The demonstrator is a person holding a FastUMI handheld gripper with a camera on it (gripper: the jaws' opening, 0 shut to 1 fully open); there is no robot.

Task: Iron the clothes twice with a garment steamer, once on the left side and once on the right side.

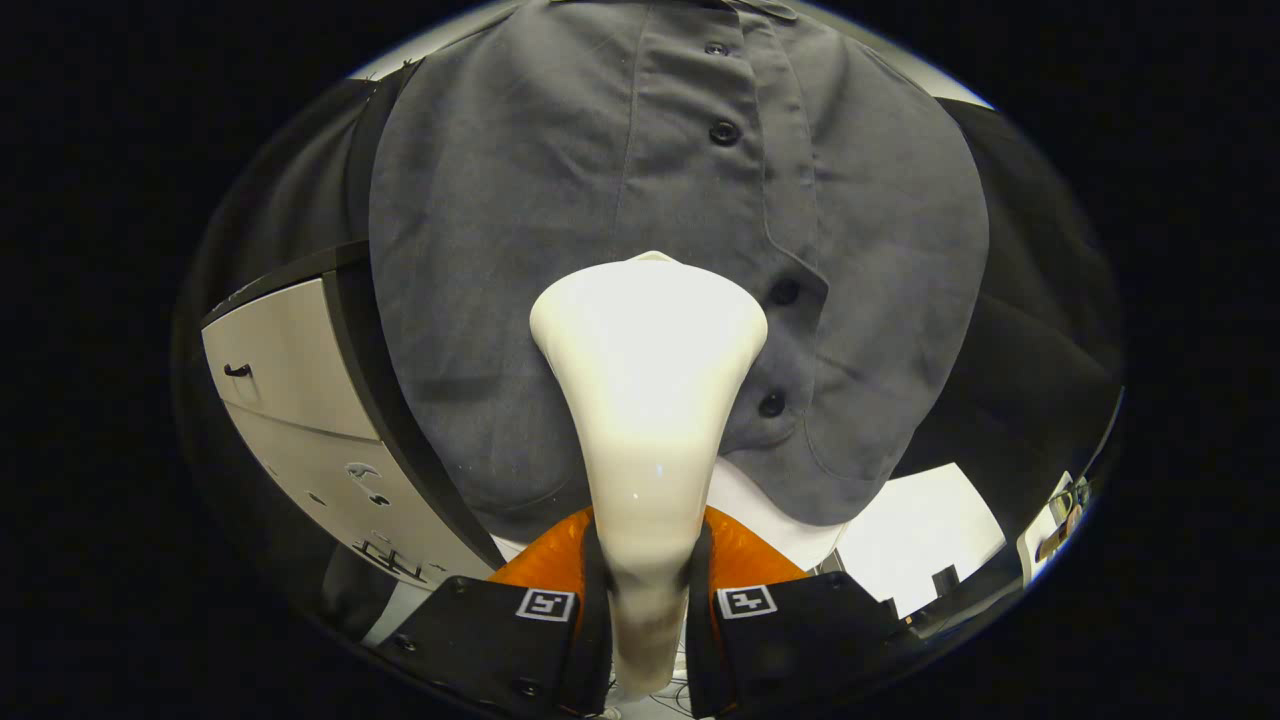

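Gripper view: one frame, fisheye, looking along the fingers.
Gripper (647, 600): both fingers clamped on the narrow neck of a glossy white flared plastic steamer head (648, 345); neck sits between them, wide end beyond them.
Risk, slip: neck is smooth and tapered, so a sideways drag could twist or slide it in the grip.
Risk, snag: head edge lies just beside the dark round buttons (783, 291); catching the placket would bunch the cloth.
Risk, coverage: head looks near centre, so a pass could miss the left or right side.
Garment: dark grey woven button-front shirt (520, 250), hanging upright ahead of the fingers, mostly smooth, soft folds low down, hem above a white panel (925, 525).
Contact: cannot tell if the head touches the cloth.
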